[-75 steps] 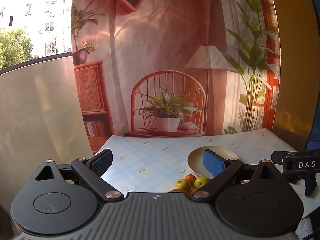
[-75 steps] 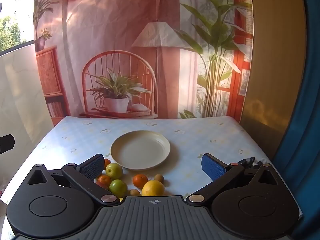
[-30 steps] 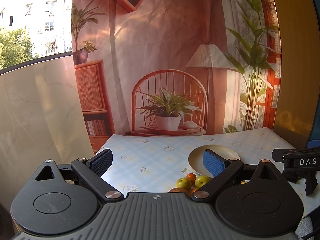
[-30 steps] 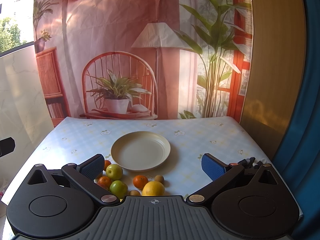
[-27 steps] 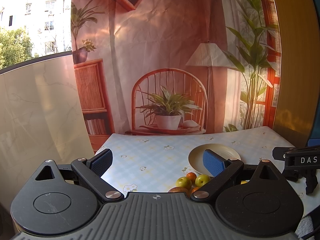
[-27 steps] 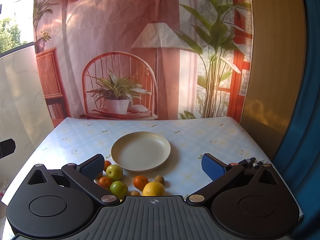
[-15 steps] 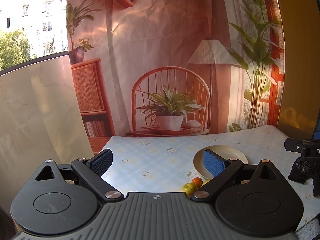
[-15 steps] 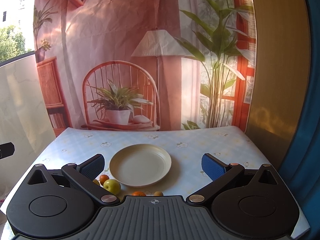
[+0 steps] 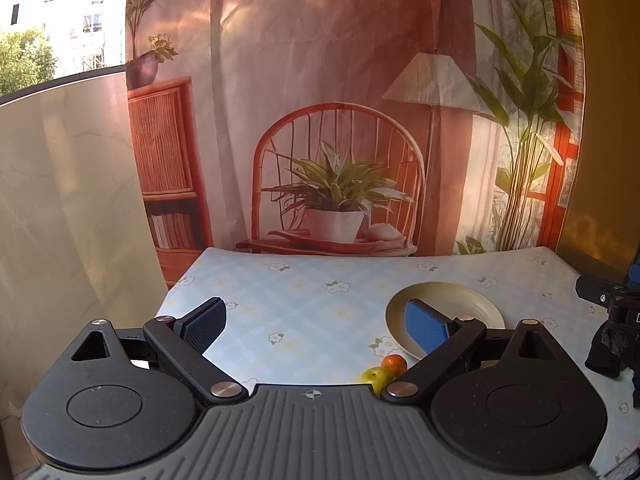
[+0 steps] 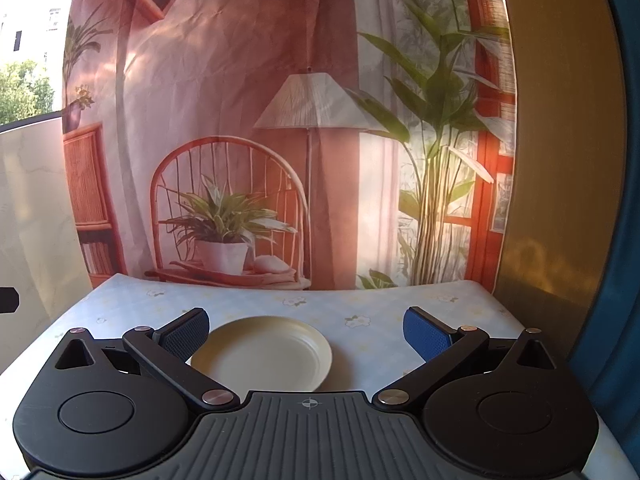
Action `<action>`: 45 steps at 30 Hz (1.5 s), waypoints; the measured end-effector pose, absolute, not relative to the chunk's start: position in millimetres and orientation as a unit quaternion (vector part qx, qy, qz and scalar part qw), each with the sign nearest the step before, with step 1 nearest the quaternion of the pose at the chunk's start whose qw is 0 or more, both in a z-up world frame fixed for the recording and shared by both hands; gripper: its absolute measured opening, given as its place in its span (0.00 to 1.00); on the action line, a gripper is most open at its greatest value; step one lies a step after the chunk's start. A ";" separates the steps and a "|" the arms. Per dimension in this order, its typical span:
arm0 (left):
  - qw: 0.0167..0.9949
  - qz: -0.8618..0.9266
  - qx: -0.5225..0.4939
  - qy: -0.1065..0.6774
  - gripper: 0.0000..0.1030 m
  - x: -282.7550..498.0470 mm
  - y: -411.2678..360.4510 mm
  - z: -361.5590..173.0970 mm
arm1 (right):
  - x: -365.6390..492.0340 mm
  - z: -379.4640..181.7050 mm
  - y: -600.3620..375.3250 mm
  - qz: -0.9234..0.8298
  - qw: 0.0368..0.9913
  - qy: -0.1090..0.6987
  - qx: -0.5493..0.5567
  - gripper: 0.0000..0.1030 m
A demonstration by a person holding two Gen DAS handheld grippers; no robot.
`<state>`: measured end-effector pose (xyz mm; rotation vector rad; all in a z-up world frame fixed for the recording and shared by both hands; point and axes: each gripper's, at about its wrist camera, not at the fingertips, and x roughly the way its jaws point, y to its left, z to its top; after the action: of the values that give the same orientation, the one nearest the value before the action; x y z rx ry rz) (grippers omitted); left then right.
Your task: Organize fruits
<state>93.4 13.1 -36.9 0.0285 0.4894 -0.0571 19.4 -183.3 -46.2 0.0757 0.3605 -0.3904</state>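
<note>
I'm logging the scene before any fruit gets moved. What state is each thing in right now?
Left gripper: open, holding nothing.
Right gripper: open, holding nothing.
Round cream plate: upright on the table, nothing on it.
Small orange fruit: on the tablecloth beside the plate.
Green apple: on the tablecloth, partly hidden.

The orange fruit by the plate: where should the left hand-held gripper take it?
Across the orange fruit's widest middle, coming from above: it is round, and the green fruit touches its near-left side, the plate lying just behind. The left hand-held gripper is open.
</note>
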 end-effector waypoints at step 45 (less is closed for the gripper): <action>0.936 -0.003 0.029 0.350 0.91 190.6 10.6 -130.0 | 91.0 -131.3 -243.4 -0.147 0.945 0.286 0.061 0.94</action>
<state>190.6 10.6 -130.0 0.0586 0.7163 -0.0061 91.0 -243.4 -131.3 0.1240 0.5832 -0.2991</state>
